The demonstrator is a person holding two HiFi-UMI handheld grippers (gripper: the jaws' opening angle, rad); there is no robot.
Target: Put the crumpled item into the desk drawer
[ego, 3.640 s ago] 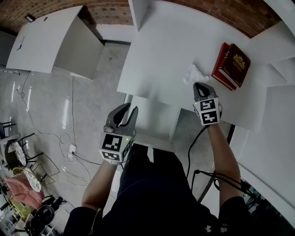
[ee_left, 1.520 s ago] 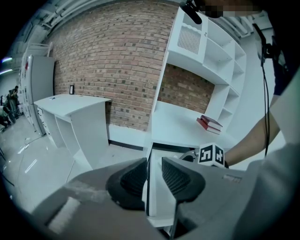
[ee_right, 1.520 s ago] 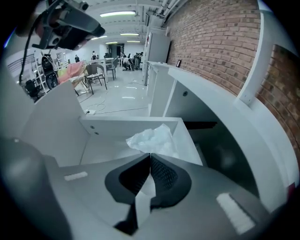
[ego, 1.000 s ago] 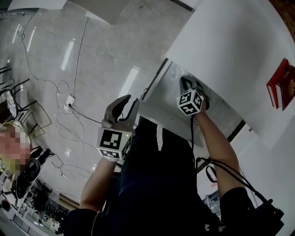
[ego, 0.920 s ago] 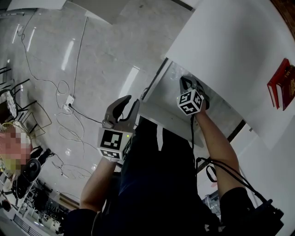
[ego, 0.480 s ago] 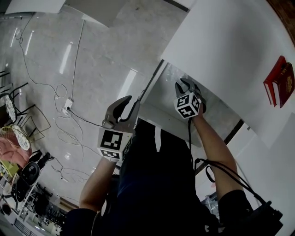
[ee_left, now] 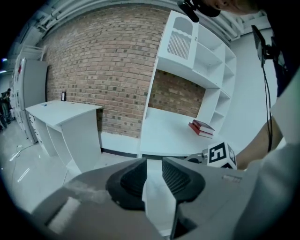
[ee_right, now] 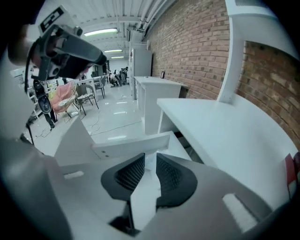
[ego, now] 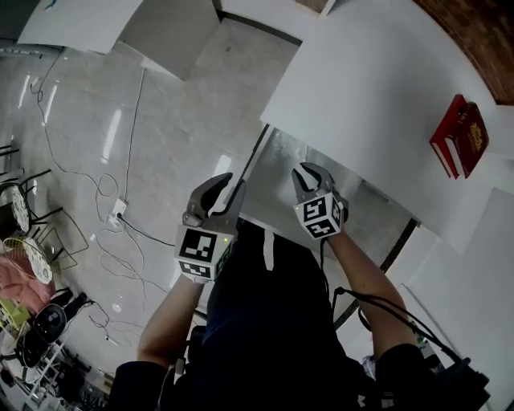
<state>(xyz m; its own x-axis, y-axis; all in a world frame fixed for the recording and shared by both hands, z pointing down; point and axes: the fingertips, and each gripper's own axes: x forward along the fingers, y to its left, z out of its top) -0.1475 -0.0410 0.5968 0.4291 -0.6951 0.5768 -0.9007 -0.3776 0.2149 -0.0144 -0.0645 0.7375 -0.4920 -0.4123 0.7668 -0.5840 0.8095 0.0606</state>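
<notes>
The white desk (ego: 369, 88) fills the upper right of the head view, and its open drawer (ego: 277, 164) juts out below the near edge. My right gripper (ego: 313, 172) hovers over the drawer's front part, jaws a little apart with nothing between them (ee_right: 151, 164). The drawer's white front panel (ee_right: 131, 145) lies just ahead of it. My left gripper (ego: 223, 186) sits at the drawer's left front corner, jaws slightly parted and empty (ee_left: 153, 171). I cannot make out the crumpled item. It is not on the desk top, and the right gripper hides part of the drawer.
Two red books (ego: 458, 135) lie on the desk's far right, also seen as red books (ee_left: 202, 128) in the left gripper view. Cables (ego: 120, 217) trail over the shiny floor at the left. A second white desk (ego: 88, 20) stands at the upper left.
The right gripper has drawn back from deep in the drawer toward the person. Some seconds ago it was at the crumpled item on the desk top, which is now bare there. The left gripper stayed put.
</notes>
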